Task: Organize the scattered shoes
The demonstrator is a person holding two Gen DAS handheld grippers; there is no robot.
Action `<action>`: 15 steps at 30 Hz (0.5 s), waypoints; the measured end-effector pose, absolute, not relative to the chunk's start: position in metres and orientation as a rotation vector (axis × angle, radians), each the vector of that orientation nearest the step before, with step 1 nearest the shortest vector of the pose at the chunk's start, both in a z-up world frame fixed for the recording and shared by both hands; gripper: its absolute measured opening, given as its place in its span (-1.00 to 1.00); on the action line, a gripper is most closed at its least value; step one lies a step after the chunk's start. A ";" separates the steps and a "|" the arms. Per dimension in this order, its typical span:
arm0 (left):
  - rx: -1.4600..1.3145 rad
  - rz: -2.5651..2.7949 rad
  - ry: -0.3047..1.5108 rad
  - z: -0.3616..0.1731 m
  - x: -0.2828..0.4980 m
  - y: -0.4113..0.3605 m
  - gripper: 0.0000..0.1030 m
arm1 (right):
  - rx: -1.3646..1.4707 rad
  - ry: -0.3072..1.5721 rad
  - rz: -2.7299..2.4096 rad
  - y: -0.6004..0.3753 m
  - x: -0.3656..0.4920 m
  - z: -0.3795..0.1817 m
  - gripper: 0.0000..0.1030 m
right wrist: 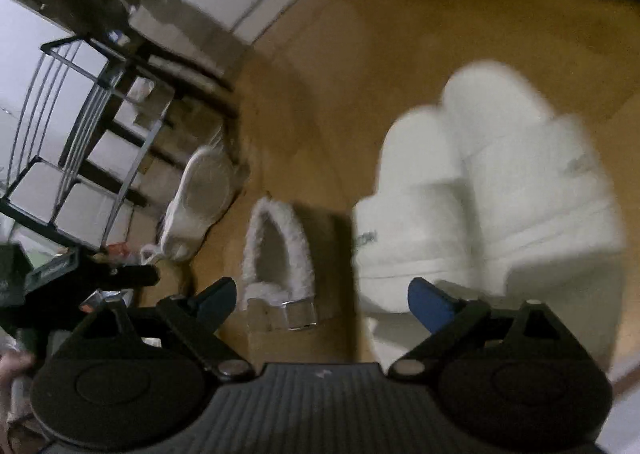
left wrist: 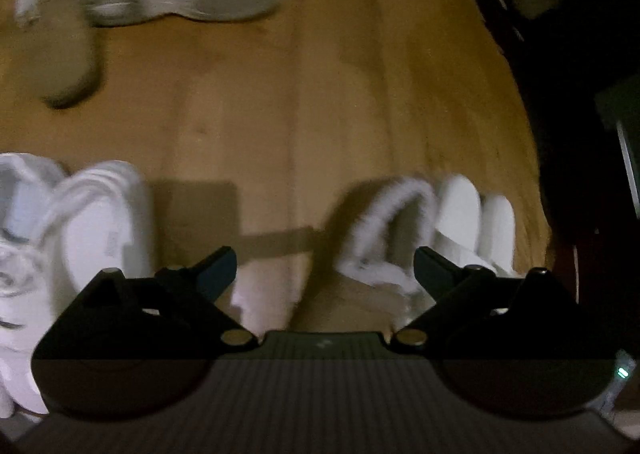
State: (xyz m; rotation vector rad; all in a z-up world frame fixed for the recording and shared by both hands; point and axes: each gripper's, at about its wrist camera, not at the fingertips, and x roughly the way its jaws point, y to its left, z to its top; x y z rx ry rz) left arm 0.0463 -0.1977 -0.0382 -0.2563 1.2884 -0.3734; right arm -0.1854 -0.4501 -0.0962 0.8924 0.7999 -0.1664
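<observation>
White slides [right wrist: 492, 189] paired; fur-lined slipper [right wrist: 276, 254] beside.

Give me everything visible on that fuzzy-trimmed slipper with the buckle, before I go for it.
The fuzzy slipper is a tan, suede-looking clog with white fleecy trim around its opening and a fleecy lining. A strap with a shiny metal buckle crosses it on the side nearest the right tool. It sits upright on the wooden floor, apart from the white slides beside it. Both tools are open; neither touches it. The left wrist view shows it blurred.

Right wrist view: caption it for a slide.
Open right gripper over a fur-lined slipper, white slides beside it.
</observation>
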 end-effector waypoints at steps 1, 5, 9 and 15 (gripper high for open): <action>-0.255 -0.347 1.273 -0.037 0.048 -0.188 0.92 | 0.889 0.822 -0.173 -0.451 -0.178 -0.096 0.68; -0.219 -0.249 1.243 -0.041 0.062 -0.154 0.92 | 0.561 0.895 -0.404 -0.432 -0.170 -0.064 0.81; -0.294 -0.200 1.228 -0.041 0.095 -0.114 0.92 | 0.548 0.850 -0.342 -0.430 -0.175 -0.037 0.81; -0.340 0.049 1.138 -0.036 0.177 -0.007 0.92 | 0.832 0.785 -0.150 -0.437 -0.168 -0.020 0.81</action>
